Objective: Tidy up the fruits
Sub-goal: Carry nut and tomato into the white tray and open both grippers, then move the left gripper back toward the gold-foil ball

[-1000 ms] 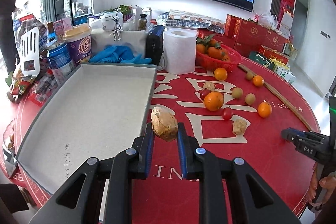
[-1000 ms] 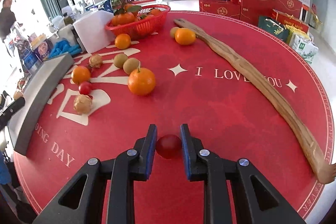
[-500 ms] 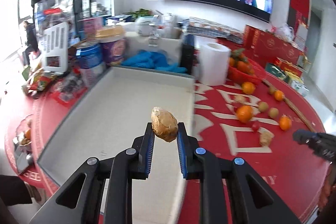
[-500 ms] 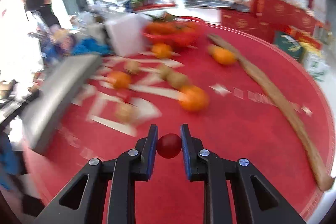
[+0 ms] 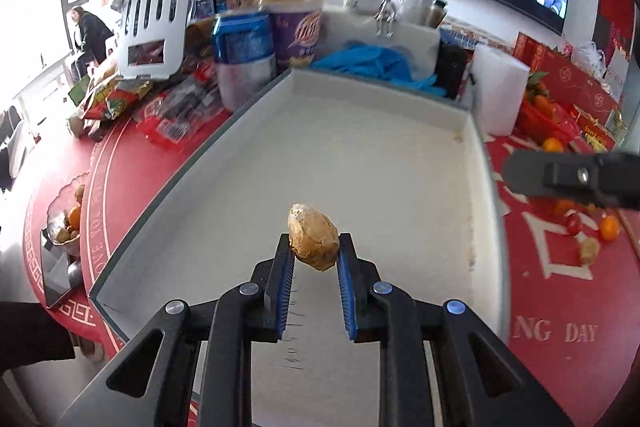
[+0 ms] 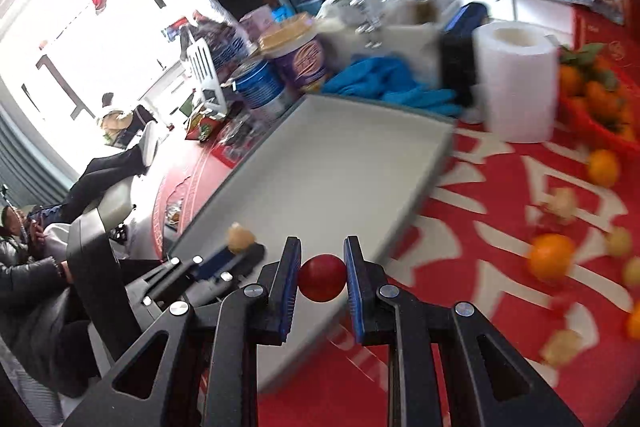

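Note:
My left gripper (image 5: pixel 314 247) is shut on a lumpy brown fruit (image 5: pixel 313 235) and holds it above the near part of the white tray (image 5: pixel 360 163). My right gripper (image 6: pixel 322 269) is shut on a small red fruit (image 6: pixel 322 277), held over the tray's near right edge (image 6: pixel 424 183). The right gripper also shows at the right of the left wrist view (image 5: pixel 576 177), and the left gripper with its brown fruit (image 6: pixel 240 237) shows in the right wrist view. Oranges (image 6: pixel 550 259) and small pale fruits (image 6: pixel 562 201) lie loose on the red tablecloth.
Behind the tray stand a blue can (image 5: pixel 242 43), a purple tub (image 5: pixel 294 23), blue gloves (image 5: pixel 376 61) and a toilet paper roll (image 6: pixel 516 79). A red basket of oranges (image 6: pixel 592 95) sits at the right. Snack packets (image 5: pixel 120 95) lie left of the tray.
Both grippers have swung left with their fruits: the left one now sits over the tray's near part, the right one has come from the open tablecloth to the tray's near right edge.

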Available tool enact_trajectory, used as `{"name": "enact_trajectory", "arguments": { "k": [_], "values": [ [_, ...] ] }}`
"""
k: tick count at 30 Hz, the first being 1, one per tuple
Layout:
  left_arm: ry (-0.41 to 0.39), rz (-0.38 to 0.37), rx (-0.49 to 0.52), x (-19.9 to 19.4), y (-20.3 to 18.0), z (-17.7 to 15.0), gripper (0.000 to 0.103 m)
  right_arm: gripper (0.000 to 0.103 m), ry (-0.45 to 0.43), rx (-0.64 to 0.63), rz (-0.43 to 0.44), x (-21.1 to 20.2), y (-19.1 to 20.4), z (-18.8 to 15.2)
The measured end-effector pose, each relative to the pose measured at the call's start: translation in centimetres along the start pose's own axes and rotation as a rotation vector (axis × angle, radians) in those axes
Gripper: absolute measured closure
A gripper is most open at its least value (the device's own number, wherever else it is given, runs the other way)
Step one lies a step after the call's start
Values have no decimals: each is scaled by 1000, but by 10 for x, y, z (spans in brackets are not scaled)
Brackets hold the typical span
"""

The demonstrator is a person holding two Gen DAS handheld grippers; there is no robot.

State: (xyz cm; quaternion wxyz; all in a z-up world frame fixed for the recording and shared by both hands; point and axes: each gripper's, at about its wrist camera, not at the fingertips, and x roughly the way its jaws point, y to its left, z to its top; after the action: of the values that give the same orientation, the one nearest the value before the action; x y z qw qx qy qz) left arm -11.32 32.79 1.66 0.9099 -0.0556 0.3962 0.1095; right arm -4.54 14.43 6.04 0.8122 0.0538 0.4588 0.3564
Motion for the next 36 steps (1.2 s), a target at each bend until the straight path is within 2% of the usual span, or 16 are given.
{"name": "enact_trajectory", "arguments": {
  "k": [3, 10, 12, 13, 14, 15, 16, 18, 21, 25, 30, 32, 36],
  "values": [
    [26, 8, -6, 8, 8, -5, 80, 80, 38, 30, 25, 18, 3, 5],
    [-8, 52, 9, 10, 17, -7, 76, 80, 66, 22, -3, 36, 7, 9],
    [-9, 64, 2, 9, 19, -7, 65, 80, 74, 7, -10, 40, 11, 11],
    [-5, 60, -3, 9, 21, -7, 51, 76, 76, 4, -14, 41, 12, 12],
    [-10, 51, -9, 6, 21, -7, 38, 56, 78, 4, -22, 41, 12, 12],
    [-21, 44, -15, 2, 22, -7, 33, 37, 77, 7, -26, 39, 12, 13],
    [-41, 38, -21, -5, 21, -7, 26, 2, 63, 16, -29, 34, 10, 13],
    [-67, 24, -14, -17, 16, -6, 24, 0, 5, 38, -40, 18, 5, 13],
    [-87, -23, 33, -36, -3, 0, 24, 0, -33, 55, -68, -6, -7, 10],
    [-96, -117, 119, -54, -45, 1, 22, 0, -88, 83, -221, -41, -38, -8],
    [-42, -216, 243, -56, -108, -16, 21, 0, -101, 128, -422, -76, -84, -44],
    [-20, -214, 286, -50, -133, -23, 21, 0, -98, 168, -496, -88, -104, -62],
    [57, -196, 293, -28, -162, -33, 21, 0, -97, 266, -605, -110, -141, -94]
  ]
}}
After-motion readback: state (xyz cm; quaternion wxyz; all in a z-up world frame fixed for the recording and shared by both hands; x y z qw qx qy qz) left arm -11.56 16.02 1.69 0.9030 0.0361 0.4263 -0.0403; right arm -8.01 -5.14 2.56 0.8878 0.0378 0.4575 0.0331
